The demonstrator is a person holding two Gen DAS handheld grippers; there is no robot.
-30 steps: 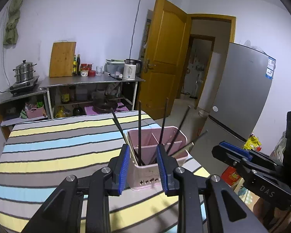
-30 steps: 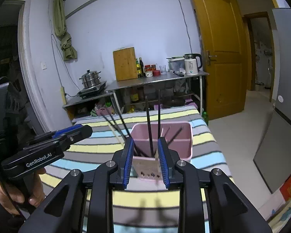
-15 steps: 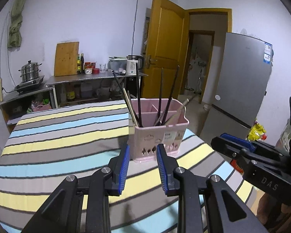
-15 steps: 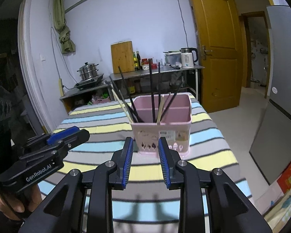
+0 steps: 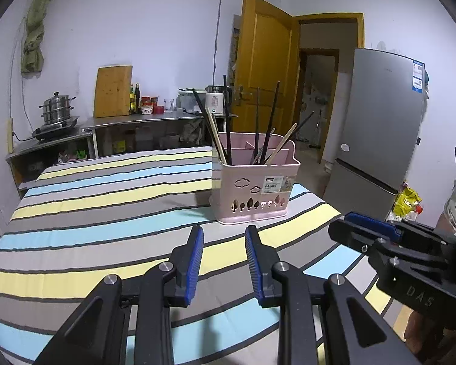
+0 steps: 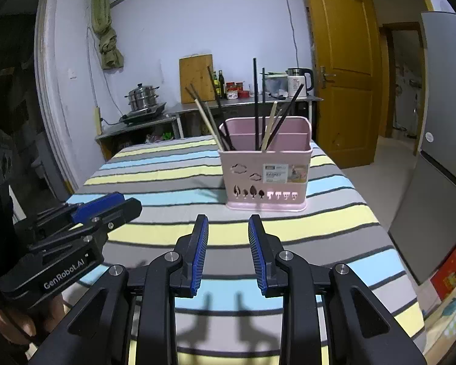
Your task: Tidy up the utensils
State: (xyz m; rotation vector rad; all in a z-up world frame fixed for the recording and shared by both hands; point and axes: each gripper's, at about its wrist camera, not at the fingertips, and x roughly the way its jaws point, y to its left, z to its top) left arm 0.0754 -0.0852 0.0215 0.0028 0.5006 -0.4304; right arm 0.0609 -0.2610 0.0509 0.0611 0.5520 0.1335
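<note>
Two ribbed-padded tools, left and right, narrowly parted, empty, before pink plastic basket.

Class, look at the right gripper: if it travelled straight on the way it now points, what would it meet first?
Probably the striped tablecloth just short of the pink utensil basket, since the right gripper tilts downward; depth is unclear.
</note>
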